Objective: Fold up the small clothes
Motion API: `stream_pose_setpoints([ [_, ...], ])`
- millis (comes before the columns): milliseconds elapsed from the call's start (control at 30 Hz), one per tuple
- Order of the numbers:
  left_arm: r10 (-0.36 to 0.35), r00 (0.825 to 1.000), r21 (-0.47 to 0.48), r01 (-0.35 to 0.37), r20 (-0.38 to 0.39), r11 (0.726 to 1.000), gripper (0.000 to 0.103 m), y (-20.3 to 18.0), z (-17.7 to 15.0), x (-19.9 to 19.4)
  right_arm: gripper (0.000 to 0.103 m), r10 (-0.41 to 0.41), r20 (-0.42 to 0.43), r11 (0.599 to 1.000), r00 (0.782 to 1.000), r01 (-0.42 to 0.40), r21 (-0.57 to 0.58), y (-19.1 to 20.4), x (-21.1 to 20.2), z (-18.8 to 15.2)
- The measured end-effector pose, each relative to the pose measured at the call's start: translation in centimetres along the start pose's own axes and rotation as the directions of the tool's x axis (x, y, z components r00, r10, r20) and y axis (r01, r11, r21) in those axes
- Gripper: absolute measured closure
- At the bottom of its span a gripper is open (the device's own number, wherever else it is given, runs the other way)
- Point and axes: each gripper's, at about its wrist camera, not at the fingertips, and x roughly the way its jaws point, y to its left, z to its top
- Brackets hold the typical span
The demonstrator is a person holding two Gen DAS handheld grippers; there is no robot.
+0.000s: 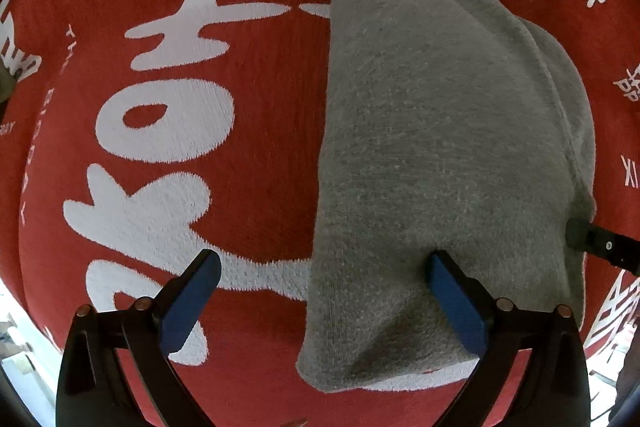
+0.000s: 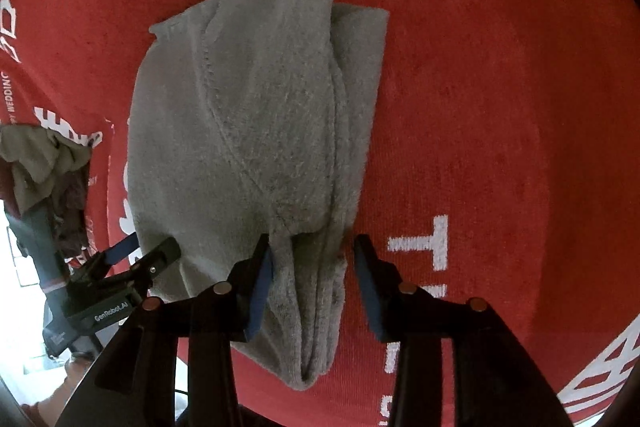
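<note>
Where the red cloth (image 2: 500,87) spreads under everything, its short looped pile carries large white woven characters and small lettering, of which "WEDDING" can be read at the left edge. At far left a crumpled heap of clothes (image 2: 44,163) sits bunched. "GenRobot.AI" is printed on the black left gripper (image 2: 146,249), whose blue-padded jaws stand wide apart, one pad over the garment's edge. Centre lies the folded grey fleece garment (image 2: 248,131), soft, fuzzy, seamed. Around its narrow end, the right gripper (image 2: 312,259) has its jaws parted, not pressing.
</note>
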Motion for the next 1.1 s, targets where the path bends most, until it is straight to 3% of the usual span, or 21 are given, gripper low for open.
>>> stream_pose_setpoints([
  [233, -0.089, 0.994, -0.051, 0.086, -0.058, 0.995, 0.000, 1.9, 0.4, 1.2, 0.057, -0.020, -0.020, 0.999, 1.000, 0.019, -0.039, 0.3, -0.3, -0.2],
  [433, -0.018, 1.000, 0.032, 0.018, 0.003, 0.999, 0.000, 2.3, -0.1, -1.1, 0.055, -0.018, -0.016, 0.999, 1.000, 0.017, -0.035, -0.3, -1.9, -0.6],
  [533, -0.019, 0.999, 0.014, 0.019, 0.032, 1.000, 0.000, 3.6, 0.0, -2.5, 0.055, 0.004, 0.033, 0.999, 0.999, -0.002, -0.041, -0.3, -3.4, -0.2],
  [700, -0.014, 0.999, -0.078, 0.018, 0.051, 0.997, 0.000, 6.4, 1.7, -3.0, 0.048, 0.112, 0.068, 0.994, 0.991, -0.112, 0.003, -1.0, -3.8, 3.5],
  [833, 0.011, 0.997, -0.085, -0.005, 0.076, 0.996, 0.000, 5.9, 3.2, -2.8, 0.048, 0.186, 0.043, 0.980, 0.982, -0.189, 0.059, -1.3, -1.4, 6.8],
  [900, 0.008, 0.995, -0.069, -0.001, 0.100, 0.998, 0.000, 5.3, 4.0, -3.1, 0.063, 0.173, 0.010, 0.982, 0.985, -0.173, 0.071, -1.3, -0.7, 7.5],
  [933, 0.008, 0.994, -0.059, -0.002, 0.107, 0.998, 0.000, 4.6, 3.6, -3.5, 0.090, 0.159, 0.012, 0.986, 0.987, -0.160, 0.051, -1.2, -1.0, 7.7],
  [1033, 0.013, 0.996, -0.034, -0.010, 0.083, 0.999, 0.000, 3.9, 3.8, -2.8, 0.092, 0.141, 0.027, 0.990, 0.990, -0.141, -0.004, -1.0, -2.0, 7.5],
  [1100, 0.016, 0.999, -0.031, -0.014, 0.042, 0.999, 0.000, 3.5, 3.6, -1.7, 0.092, 0.117, 0.012, 0.993, 0.993, -0.118, 0.027, -2.2, -1.7, 7.0],
])
